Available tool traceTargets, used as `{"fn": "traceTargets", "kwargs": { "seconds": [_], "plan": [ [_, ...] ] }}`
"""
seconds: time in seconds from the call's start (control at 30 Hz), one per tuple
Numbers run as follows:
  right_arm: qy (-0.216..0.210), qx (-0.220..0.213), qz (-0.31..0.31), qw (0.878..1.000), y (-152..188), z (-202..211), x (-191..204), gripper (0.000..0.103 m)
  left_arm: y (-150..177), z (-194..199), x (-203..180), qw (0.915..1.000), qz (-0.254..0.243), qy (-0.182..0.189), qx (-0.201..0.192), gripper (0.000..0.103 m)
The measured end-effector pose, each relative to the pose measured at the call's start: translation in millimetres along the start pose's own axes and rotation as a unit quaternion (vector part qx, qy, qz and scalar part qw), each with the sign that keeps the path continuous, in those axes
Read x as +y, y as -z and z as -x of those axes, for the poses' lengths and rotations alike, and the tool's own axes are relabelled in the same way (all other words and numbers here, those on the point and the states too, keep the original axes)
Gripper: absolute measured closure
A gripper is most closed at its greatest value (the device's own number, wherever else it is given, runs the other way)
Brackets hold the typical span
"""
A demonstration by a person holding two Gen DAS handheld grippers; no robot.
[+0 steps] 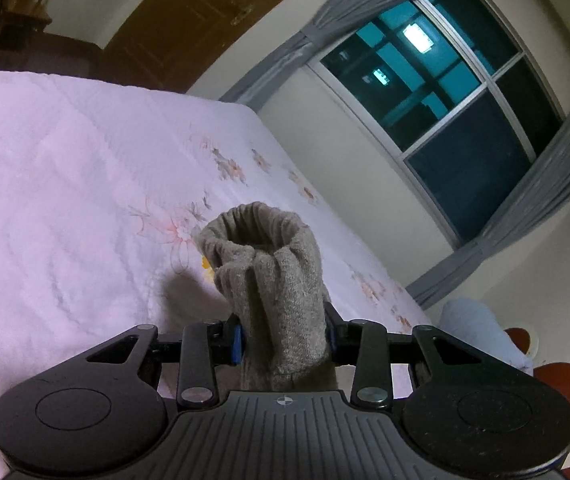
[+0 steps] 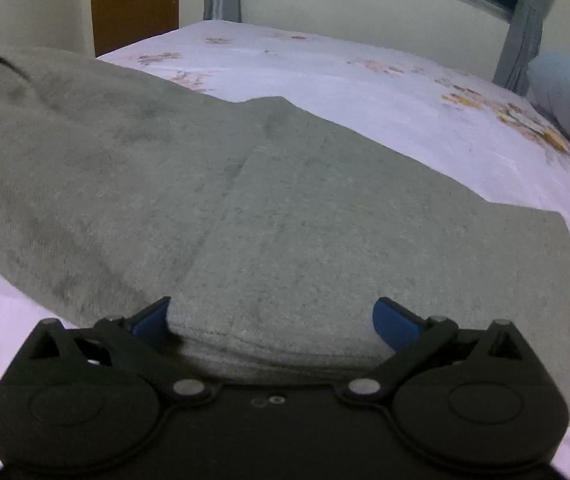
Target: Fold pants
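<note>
The grey knit pants (image 2: pixel 285 220) lie spread across the bed, folded lengthwise with a seam line running down the middle. My right gripper (image 2: pixel 273 308) is open wide just above their near edge, and the blue pads (image 2: pixel 391 326) stand either side of the cloth without pinching it. In the left wrist view, a gathered leg cuff (image 1: pixel 261 248) stands up out of my left gripper (image 1: pixel 283 336). That gripper is shut on the leg just below the cuff and holds it lifted above the sheet. The rest of that leg hangs hidden under the gripper.
The bed has a white floral sheet (image 1: pixel 65 180). A light-blue pillow (image 2: pixel 565 96) lies at its far right corner. Behind the bed are a window with grey curtains (image 1: pixel 465 120) and a brown door (image 1: pixel 189 12).
</note>
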State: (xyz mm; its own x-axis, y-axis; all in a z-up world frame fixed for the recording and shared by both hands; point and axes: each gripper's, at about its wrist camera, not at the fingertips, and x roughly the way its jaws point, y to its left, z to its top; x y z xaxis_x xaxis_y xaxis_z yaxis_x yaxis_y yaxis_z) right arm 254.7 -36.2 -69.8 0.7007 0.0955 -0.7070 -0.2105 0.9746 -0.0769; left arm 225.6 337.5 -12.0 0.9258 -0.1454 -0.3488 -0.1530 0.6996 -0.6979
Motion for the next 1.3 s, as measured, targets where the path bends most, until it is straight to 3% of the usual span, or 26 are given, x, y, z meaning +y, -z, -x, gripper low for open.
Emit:
{"fn": "traceTargets", "kwargs": {
  "seconds": [0.07, 0.13, 0.23, 0.3, 0.4, 0.57, 0.67, 0.7, 0.8, 0.83, 0.9, 0.97, 1.03, 1.17, 1.23, 1.3],
  "plan": [
    [-0.018, -0.005, -0.013, 1.000, -6.7, 11.8, -8.2, 0.008, 5.7, 7.9, -12.9, 0.9998, -0.016, -0.007, -0.004, 0.066],
    [-0.039, -0.074, -0.064, 0.994, -7.7, 43.7, -34.4, 0.006, 9.3, 16.2, -34.4, 0.9991, -0.042, -0.006, -0.009, 0.066],
    [-0.050, -0.109, -0.141, 0.983, 3.5, 71.6, -78.6, 0.006, 14.8, 30.8, -77.6, 0.9947, -0.101, -0.004, -0.020, 0.066],
    [-0.048, -0.123, -0.209, 0.969, 18.0, 86.6, -121.8, 0.006, 21.7, 34.4, -113.8, 0.9893, -0.143, 0.004, -0.028, 0.066],
    [-0.022, -0.131, -0.262, 0.956, 38.3, 105.5, -173.5, 0.006, 41.0, 26.8, -178.2, 0.9767, -0.211, 0.030, -0.024, 0.066],
    [-0.002, -0.146, -0.322, 0.935, 71.9, 136.0, -241.5, 0.006, 113.9, -8.9, -287.2, 0.9471, -0.308, 0.088, 0.023, 0.066],
    [0.008, -0.151, -0.348, 0.925, 93.5, 147.1, -278.7, 0.006, 185.7, -47.4, -330.4, 0.9240, -0.360, 0.104, 0.075, 0.066],
    [0.013, -0.152, -0.357, 0.922, 100.1, 148.9, -288.5, 0.006, 211.8, -59.1, -340.9, 0.9101, -0.375, 0.156, 0.082, 0.066],
    [0.026, -0.142, -0.383, 0.912, 121.7, 150.9, -325.3, 0.006, 302.5, -103.8, -349.4, 0.8757, -0.431, 0.110, 0.187, 0.060],
    [0.028, -0.133, -0.394, 0.909, 129.3, 150.9, -337.8, 0.006, 325.7, -103.8, -346.1, 0.8647, -0.452, 0.096, 0.197, 0.056],
    [0.026, -0.129, -0.414, 0.901, 141.7, 154.4, -358.6, 0.006, 331.3, -78.8, -342.3, 0.8718, -0.447, 0.106, 0.169, 0.025],
    [0.024, -0.139, -0.420, 0.897, 149.6, 159.7, -366.9, 0.006, 313.6, -49.3, -333.7, 0.8940, -0.405, 0.116, 0.153, 0.011],
    [-0.008, -0.139, -0.432, 0.891, 154.7, 156.2, -368.9, 0.006, 285.4, -26.3, -314.1, 0.9135, -0.367, 0.123, 0.125, 0.010],
    [-0.139, -0.140, -0.447, 0.873, 144.7, 137.1, -347.1, 0.006, 226.1, -0.1, -254.1, 0.9557, -0.265, 0.079, 0.099, 0.010],
    [-0.225, -0.131, -0.454, 0.852, 133.7, 120.6, -323.7, 0.006, 197.3, 9.5, -218.3, 0.9718, -0.217, 0.042, 0.083, 0.010],
    [-0.277, -0.109, -0.479, 0.826, 125.3, 100.7, -305.8, 0.008, 180.7, 17.9, -189.9, 0.9814, -0.177, 0.020, 0.072, 0.010]
  ]
}}
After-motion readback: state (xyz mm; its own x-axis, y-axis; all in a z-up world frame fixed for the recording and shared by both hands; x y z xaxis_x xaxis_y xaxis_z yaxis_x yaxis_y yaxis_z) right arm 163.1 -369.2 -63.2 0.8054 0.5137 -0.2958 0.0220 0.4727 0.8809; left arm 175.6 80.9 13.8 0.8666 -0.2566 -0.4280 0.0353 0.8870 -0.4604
